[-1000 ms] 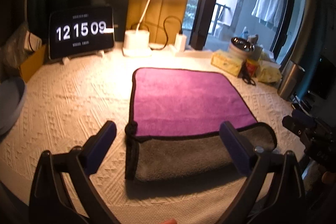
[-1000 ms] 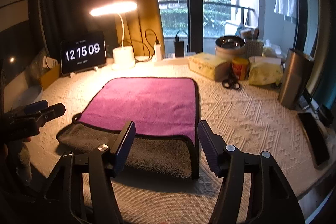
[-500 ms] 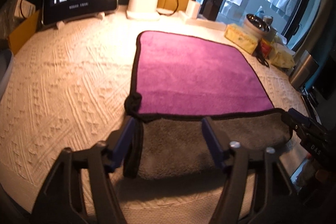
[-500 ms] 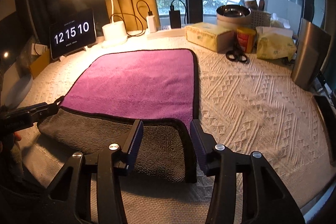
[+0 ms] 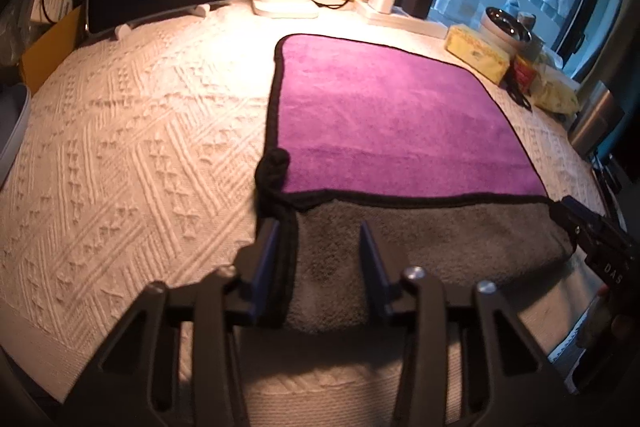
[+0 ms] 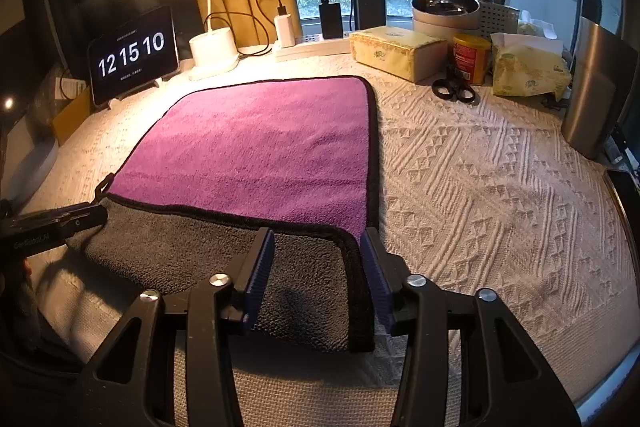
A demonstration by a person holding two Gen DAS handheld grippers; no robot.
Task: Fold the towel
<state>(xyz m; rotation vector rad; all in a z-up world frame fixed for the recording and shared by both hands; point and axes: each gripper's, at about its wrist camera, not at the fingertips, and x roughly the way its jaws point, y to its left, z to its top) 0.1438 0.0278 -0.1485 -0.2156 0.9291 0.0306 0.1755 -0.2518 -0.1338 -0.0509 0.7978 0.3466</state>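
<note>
Towel [image 5: 392, 115], purple face up with black piping, spread flat on the white knitted cover of the table [image 5: 132, 147], just ahead of both pairs of fingers. Nearest strip already turned over, grey underside [image 6: 208, 259] showing, its black hem running straight across between the two grippers. Rest of the cloth apparently one layer, no crease visible farther out.

Left gripper [image 5: 318, 259]: blue fingers [image 5: 266, 259] apart, straddling the near left corner, one finger outside the black edge, the other over the grey strip. Nothing pinched yet. Knotted black hanging loop [image 5: 274, 167] just beyond the left fingertip.

Right gripper [image 6: 318, 267]: fingers [image 6: 260, 267] likewise apart, framing the near right corner, right finger at the piping, left finger over the grey pile. No clamp on the cloth seen here either.

Progress, as a judgement: barely begun. Only a narrow turned-up hem done; main fold still to come. Likely next: close on both near corners, lift, carry forward to meet the far hem beyond the fingertips, lay flat, then perhaps a second fold across.

Well ahead of the fingers: clock tablet [image 6: 134, 57] reading 12 15 10, lit desk lamp [image 6: 212, 53]. Ahead and right of the right fingers: tissue box [image 6: 396, 53], scissors [image 6: 454, 91].
</note>
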